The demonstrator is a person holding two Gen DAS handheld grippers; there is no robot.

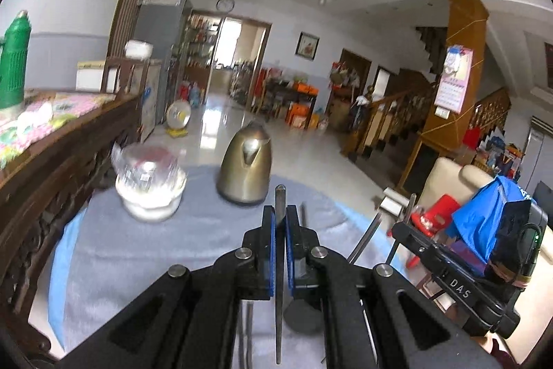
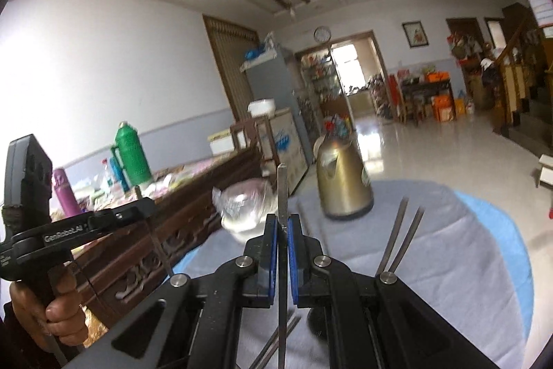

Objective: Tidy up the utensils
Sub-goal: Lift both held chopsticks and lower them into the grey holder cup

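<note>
In the left wrist view my left gripper is shut on a metal chopstick, which stands upright between the blue pads, above the grey tablecloth. My right gripper appears at the right edge, clamping another thin chopstick. In the right wrist view the right gripper is shut on its upright metal chopstick. A hand holds the left gripper at the left, with a chopstick hanging from it. A loose pair of chopsticks lies on the cloth to the right.
A brass-coloured kettle and a plastic-wrapped glass bowl stand at the far side of the round table. A carved wooden bench runs along the left, with a green thermos on it. Beyond lies open tiled floor.
</note>
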